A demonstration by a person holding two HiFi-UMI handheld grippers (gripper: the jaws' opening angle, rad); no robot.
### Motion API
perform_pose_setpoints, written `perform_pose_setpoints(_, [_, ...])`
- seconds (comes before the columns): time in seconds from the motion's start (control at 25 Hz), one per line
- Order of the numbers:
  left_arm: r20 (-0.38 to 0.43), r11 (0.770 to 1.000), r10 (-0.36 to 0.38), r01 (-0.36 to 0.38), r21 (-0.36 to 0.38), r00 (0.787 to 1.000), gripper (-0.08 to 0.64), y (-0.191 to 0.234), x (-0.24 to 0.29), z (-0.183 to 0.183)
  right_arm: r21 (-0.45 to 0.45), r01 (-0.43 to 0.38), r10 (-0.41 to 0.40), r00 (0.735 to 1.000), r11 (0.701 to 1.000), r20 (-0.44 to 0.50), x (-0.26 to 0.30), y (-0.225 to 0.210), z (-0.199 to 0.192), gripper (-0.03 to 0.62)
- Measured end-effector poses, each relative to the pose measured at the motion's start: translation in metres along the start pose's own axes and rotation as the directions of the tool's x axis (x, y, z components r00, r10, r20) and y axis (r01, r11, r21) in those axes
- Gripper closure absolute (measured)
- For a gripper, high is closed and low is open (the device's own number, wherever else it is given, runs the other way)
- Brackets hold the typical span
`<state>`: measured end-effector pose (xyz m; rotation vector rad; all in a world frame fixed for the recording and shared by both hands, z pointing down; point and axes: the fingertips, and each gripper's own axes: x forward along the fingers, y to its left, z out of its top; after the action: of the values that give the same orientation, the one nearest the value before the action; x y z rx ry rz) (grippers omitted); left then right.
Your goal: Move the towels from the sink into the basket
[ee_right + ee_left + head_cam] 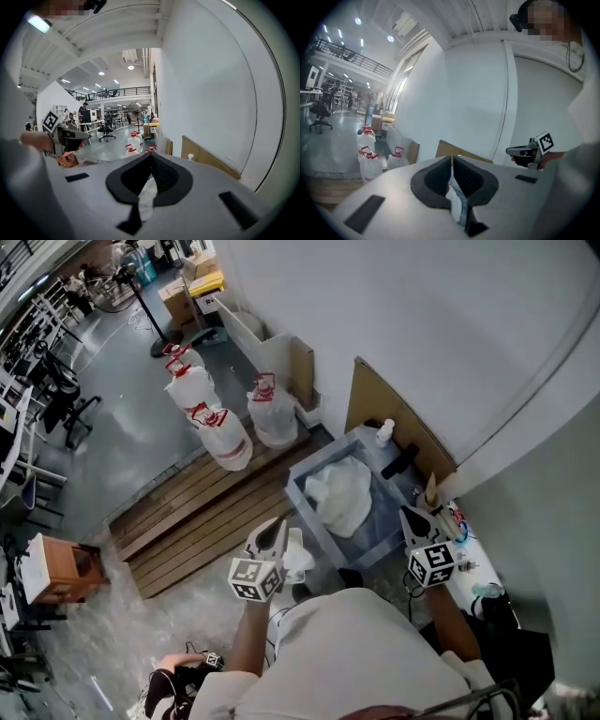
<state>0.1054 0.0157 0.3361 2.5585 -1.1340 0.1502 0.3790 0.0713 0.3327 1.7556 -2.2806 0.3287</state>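
The left gripper's (452, 164) jaws clench a white towel (455, 202); the right gripper's (151, 160) jaws pinch a white cloth strip (146, 199). Ahead, between both pairs of jaws, a crumpled towel (342, 491) fills the sink (304, 506).

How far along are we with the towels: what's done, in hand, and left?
Done: nothing confirmable; no basket shows in any view. In hand: the left tool is shut on a white cloth, and the right tool is shut on white fabric. Left: a crumpled white towel lies in the sink, and what the tools hold has not yet reached a basket.
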Motion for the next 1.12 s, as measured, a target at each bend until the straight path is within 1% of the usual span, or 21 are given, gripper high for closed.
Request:
perform_pose_setpoints(0.2, [-0.013, 1.0, 0.008, -0.008, -0.018, 1.0, 0.543, 0.007, 0.0, -0.009, -0.015, -0.013, 0.012, 0.999, 1.0, -0.03, 0.013, 0.005, -0.005, 0.591])
perform_pose_setpoints(0.36, [-0.033, 1.0, 0.007, -0.008, -0.022, 0.999, 0.543, 0.01, 0.007, -0.017, -0.045, -0.056, 0.052, 0.995, 0.997, -0.081, 0.037, 0.009, -0.011, 0.589])
perform_pose_setpoints(0.52, [-0.063, 0.999, 0.01, -0.012, -0.031, 0.998, 0.543, 0.014, 0.017, -0.031, -0.037, -0.106, 0.099, 0.983, 0.994, -0.153, 0.07, 0.012, -0.031, 0.584])
perform_pose_setpoints(0.64, [-0.078, 1.0, 0.017, -0.019, -0.024, 0.997, 0.543, 0.024, 0.027, -0.049, -0.037, -0.144, 0.133, 0.968, 0.989, -0.215, 0.1, 0.016, -0.054, 0.578])
perform_pose_setpoints(0.8, [-0.136, 0.998, 0.018, -0.026, -0.056, 0.99, 0.543, 0.034, 0.042, -0.078, -0.038, -0.181, 0.163, 0.945, 0.983, -0.283, 0.148, 0.019, -0.093, 0.567])
perform_pose_setpoints(0.88, [-0.159, 0.996, 0.026, -0.039, -0.076, 0.987, 0.543, 0.041, 0.05, -0.097, -0.018, -0.194, 0.178, 0.929, 0.981, -0.325, 0.174, 0.017, -0.123, 0.534])
perform_pose_setpoints(1.0, [-0.182, 0.992, 0.043, -0.063, -0.107, 0.982, 0.543, 0.044, 0.059, -0.127, 0.041, -0.204, 0.202, 0.888, 0.978, -0.413, 0.209, 0.012, -0.182, 0.472])
perform_pose_setpoints(1.08, [-0.187, 0.99, 0.059, -0.081, -0.117, 0.981, 0.543, 0.046, 0.065, -0.142, 0.083, -0.196, 0.212, 0.858, 0.977, -0.467, 0.232, 0.009, -0.219, 0.423])
perform_pose_setpoints(1.12, [-0.186, 0.989, 0.064, -0.088, -0.12, 0.98, 0.543, 0.048, 0.068, -0.149, 0.098, -0.187, 0.211, 0.848, 0.978, -0.486, 0.245, 0.008, -0.236, 0.409])
